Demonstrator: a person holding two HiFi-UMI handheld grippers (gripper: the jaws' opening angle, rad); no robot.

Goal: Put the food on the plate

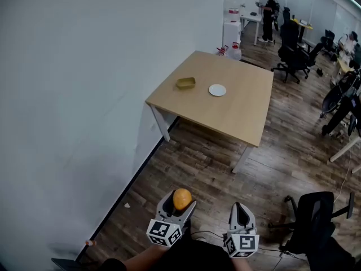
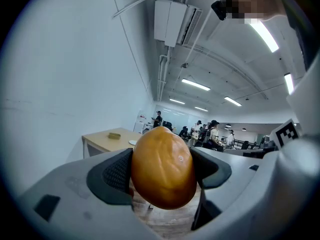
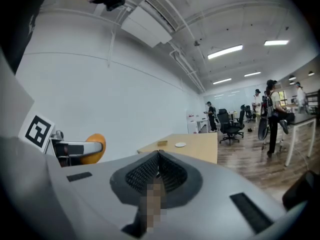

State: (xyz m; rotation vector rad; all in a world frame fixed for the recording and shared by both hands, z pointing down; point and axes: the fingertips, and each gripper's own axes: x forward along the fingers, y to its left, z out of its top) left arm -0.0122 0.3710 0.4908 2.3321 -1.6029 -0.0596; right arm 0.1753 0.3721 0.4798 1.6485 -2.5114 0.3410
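Observation:
My left gripper (image 1: 180,201) is shut on an orange, egg-shaped piece of food (image 2: 162,166), its dark pads pressed against both sides; the same orange food (image 1: 182,198) shows low in the head view, held up near my body. My right gripper (image 1: 241,214) hangs beside it with its jaws shut together and nothing between them (image 3: 159,170). Far ahead, a small white plate (image 1: 217,90) lies on a wooden table (image 1: 237,114). The plate (image 3: 180,144) is also small in the right gripper view.
A low tan dish (image 1: 185,83) sits left of the plate. A white wall runs along the left. Black office chairs (image 1: 293,52) and desks stand behind the table, another chair (image 1: 316,219) is at my right, and a person (image 1: 269,16) stands far back.

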